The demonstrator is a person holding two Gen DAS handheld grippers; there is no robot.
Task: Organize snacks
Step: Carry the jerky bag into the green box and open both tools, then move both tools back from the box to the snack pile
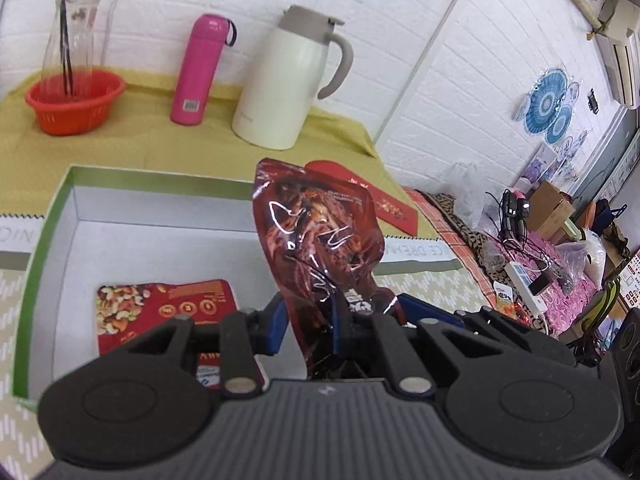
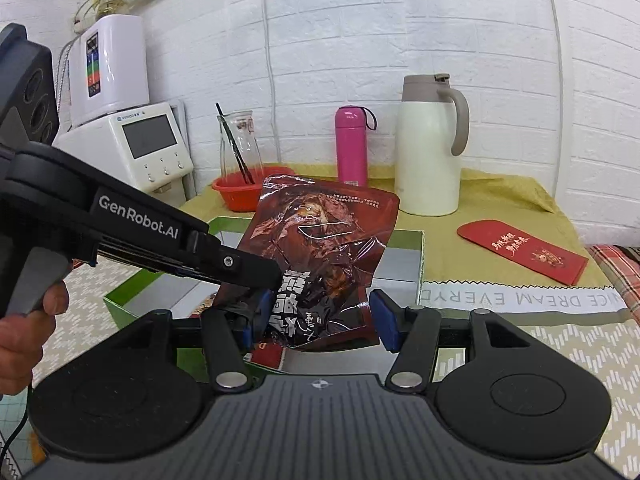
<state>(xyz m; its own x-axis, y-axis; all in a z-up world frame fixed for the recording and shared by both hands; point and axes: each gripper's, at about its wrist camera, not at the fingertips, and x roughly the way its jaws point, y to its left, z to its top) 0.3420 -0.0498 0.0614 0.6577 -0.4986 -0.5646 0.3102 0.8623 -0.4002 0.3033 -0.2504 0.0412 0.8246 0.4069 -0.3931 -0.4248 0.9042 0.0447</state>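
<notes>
A dark red glossy snack pouch [image 1: 316, 236] stands upright in my left gripper [image 1: 320, 312], whose blue pads are shut on its lower end, above the green-rimmed white box [image 1: 60, 208]. A red nut packet [image 1: 160, 304] lies flat inside the box. In the right wrist view the same pouch [image 2: 320, 248] hangs from the left gripper [image 2: 256, 276], which reaches in from the left. My right gripper [image 2: 320, 320] is open, its blue pads either side of the pouch's lower end without closing on it.
At the back stand a cream thermos jug [image 1: 288, 80], a pink bottle [image 1: 200, 68] and an orange basket [image 1: 74, 100] holding a glass carafe. A red envelope [image 2: 524, 250] lies on the yellow cloth to the right. White appliances [image 2: 132, 140] stand at the left.
</notes>
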